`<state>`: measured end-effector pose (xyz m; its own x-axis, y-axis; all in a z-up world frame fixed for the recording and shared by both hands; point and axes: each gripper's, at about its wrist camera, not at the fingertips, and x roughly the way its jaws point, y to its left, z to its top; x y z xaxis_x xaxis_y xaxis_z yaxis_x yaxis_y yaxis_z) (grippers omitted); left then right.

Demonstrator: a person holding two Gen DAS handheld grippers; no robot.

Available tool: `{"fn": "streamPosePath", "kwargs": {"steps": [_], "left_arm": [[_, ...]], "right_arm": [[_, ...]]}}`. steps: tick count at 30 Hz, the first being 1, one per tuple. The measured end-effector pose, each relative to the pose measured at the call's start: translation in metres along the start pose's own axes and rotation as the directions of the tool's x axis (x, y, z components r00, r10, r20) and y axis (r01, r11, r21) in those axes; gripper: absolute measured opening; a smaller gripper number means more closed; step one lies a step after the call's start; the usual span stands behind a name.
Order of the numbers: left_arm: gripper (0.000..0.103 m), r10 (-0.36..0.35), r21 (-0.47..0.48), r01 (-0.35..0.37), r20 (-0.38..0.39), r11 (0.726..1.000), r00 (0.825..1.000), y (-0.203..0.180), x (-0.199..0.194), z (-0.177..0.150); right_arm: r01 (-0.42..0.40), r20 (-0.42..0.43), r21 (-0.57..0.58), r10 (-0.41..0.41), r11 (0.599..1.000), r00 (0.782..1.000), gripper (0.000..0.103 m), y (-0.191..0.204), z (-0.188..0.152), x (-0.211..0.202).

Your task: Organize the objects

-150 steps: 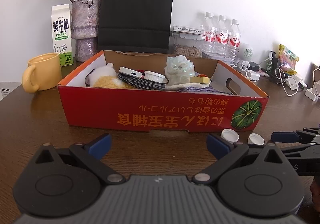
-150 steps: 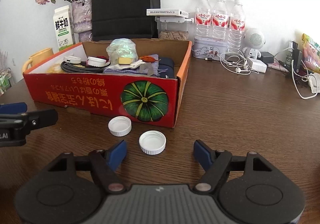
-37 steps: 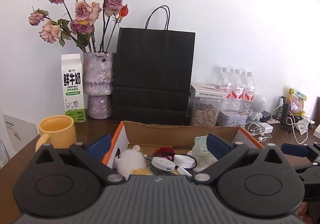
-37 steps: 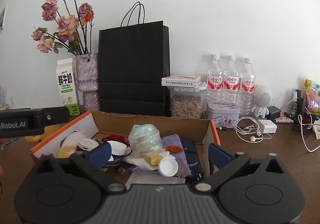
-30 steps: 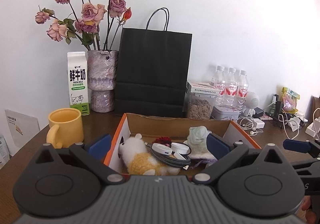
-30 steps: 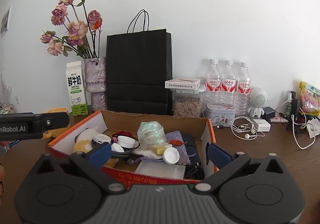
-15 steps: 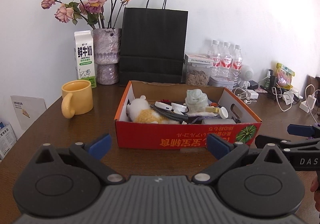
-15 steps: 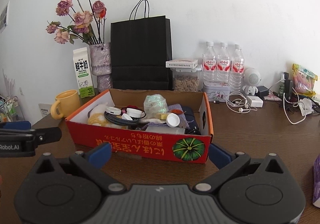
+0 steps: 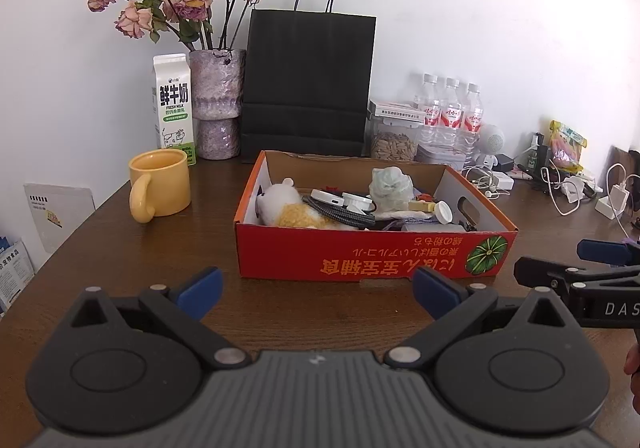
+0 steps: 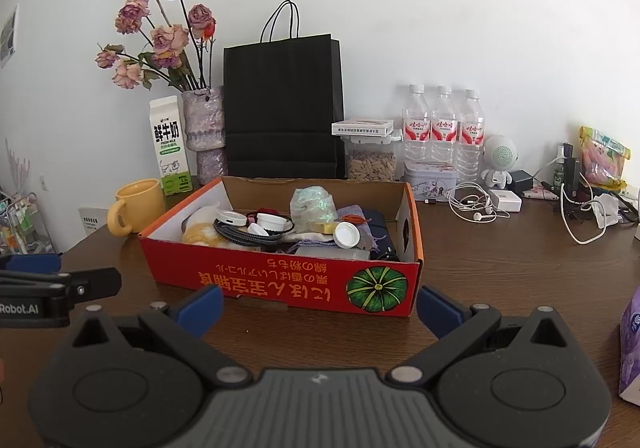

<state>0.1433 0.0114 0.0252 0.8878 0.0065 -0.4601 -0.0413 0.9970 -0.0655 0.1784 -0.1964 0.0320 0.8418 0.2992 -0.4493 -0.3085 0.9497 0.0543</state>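
Note:
A red cardboard box (image 9: 372,254) with a pumpkin print sits on the brown table; it also shows in the right wrist view (image 10: 280,282). It holds a plush toy (image 9: 286,204), coiled cable (image 9: 340,213), white bottle caps (image 10: 346,234), a plastic bag (image 10: 313,206) and cloth. My left gripper (image 9: 318,288) is open and empty, short of the box's front wall. My right gripper (image 10: 319,302) is open and empty, also in front of the box.
A yellow mug (image 9: 160,184), milk carton (image 9: 173,104), vase of dried roses (image 9: 216,88) and black paper bag (image 9: 308,80) stand behind and left of the box. Water bottles (image 10: 440,128), a seed jar, earphones and chargers lie at the right. A purple pack (image 10: 630,344) is near right.
Both grippers have pulled back and lowered from above the box, both open and empty. The two white caps that lay on the table five seconds ago are now in the box.

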Motion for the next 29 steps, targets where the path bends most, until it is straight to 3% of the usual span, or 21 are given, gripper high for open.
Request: {"fn": "streamPosePath", "kwargs": {"steps": [29], "left_arm": [[0.103, -0.029, 0.022, 0.029, -0.01, 0.999, 1.0, -0.0068, -0.0021, -0.0016]], "right_arm": [[0.001, -0.001, -0.007, -0.001, 1.0, 1.0, 0.103, 0.0026, 0.0, -0.0013]]}}
